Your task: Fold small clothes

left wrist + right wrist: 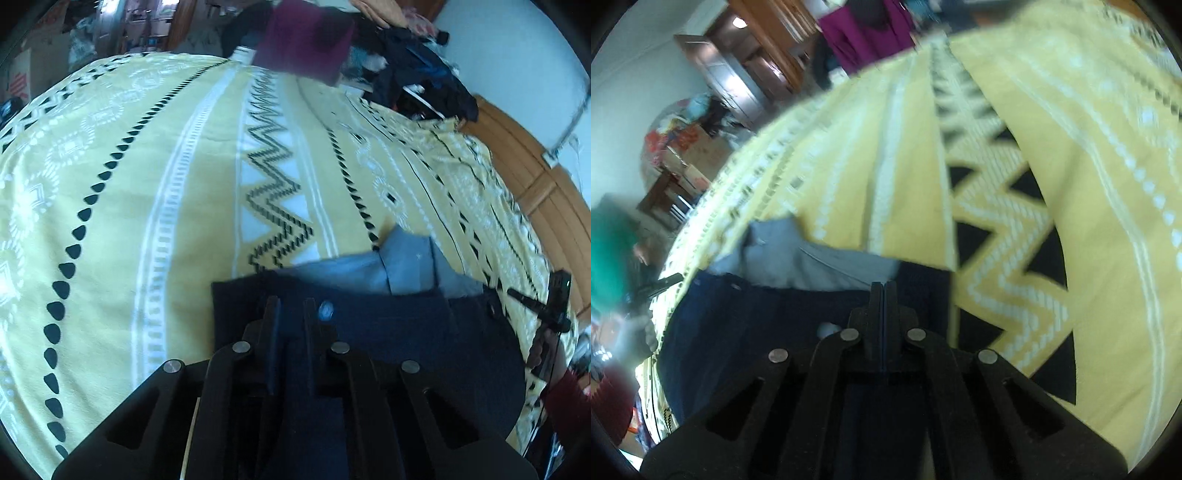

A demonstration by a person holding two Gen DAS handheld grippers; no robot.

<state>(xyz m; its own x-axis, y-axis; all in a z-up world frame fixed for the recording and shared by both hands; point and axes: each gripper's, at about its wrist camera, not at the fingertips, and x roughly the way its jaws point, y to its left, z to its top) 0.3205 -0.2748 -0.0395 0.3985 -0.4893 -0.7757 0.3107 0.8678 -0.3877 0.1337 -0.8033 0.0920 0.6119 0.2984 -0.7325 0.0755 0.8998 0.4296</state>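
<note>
The left gripper [291,306] is pinching the edge of the dark navy garment [388,332], its fingers clenched on the cloth. The garment, with pale blue lining [406,266] showing, is lying on the yellow patterned bedspread [184,184]. The right gripper [883,291] is clamping the same navy fabric, fingers pressed together

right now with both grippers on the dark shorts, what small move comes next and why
Probably carry the held edge forward over the grey lining. Both the left hand-held gripper and right hand-held gripper pinch the navy shorts, which lie partly spread on the yellow bedspread.
</note>
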